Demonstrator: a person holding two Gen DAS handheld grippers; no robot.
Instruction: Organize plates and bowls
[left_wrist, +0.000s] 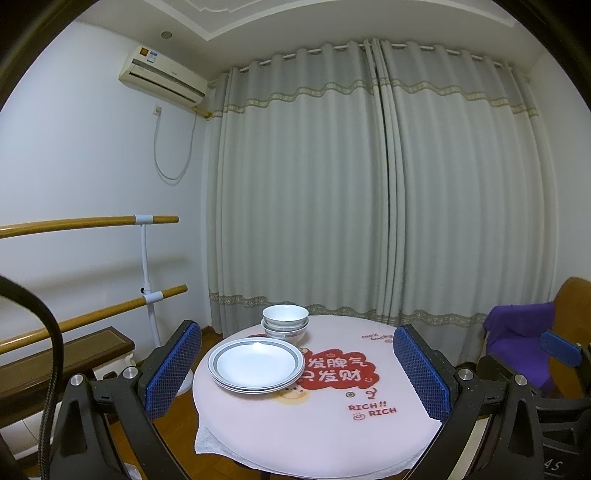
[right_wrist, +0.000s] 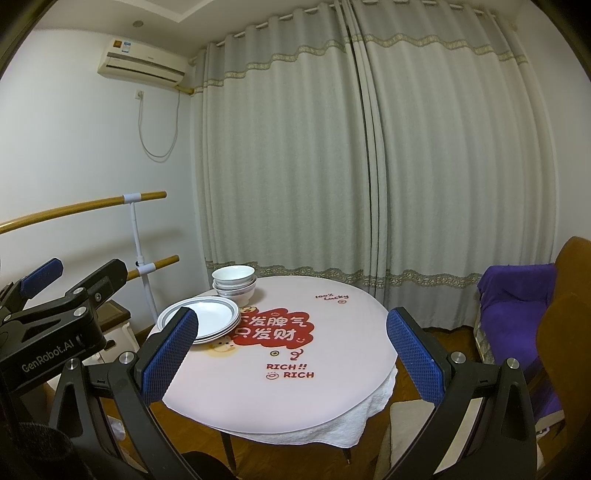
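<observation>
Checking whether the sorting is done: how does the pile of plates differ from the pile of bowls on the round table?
The plate stack is wide, shallow and low; the bowl stack is narrow, deep and stands taller. The plates sit nearer the grippers, the bowls behind them toward the curtain. The plates' grey rim band shows from above; the bowls' band shows on their outer walls. Both are white, neatly nested and upright at the left of the table, untouched by the open left gripper and right gripper.

A room in a home. Long grey curtains (left_wrist: 369, 184) cover the far wall beside a wall-mounted air conditioner (left_wrist: 162, 79). A small round counter (right_wrist: 295, 369) with a printed cloth stands on wood flooring by a chair (right_wrist: 517, 314) draped in purple.
</observation>
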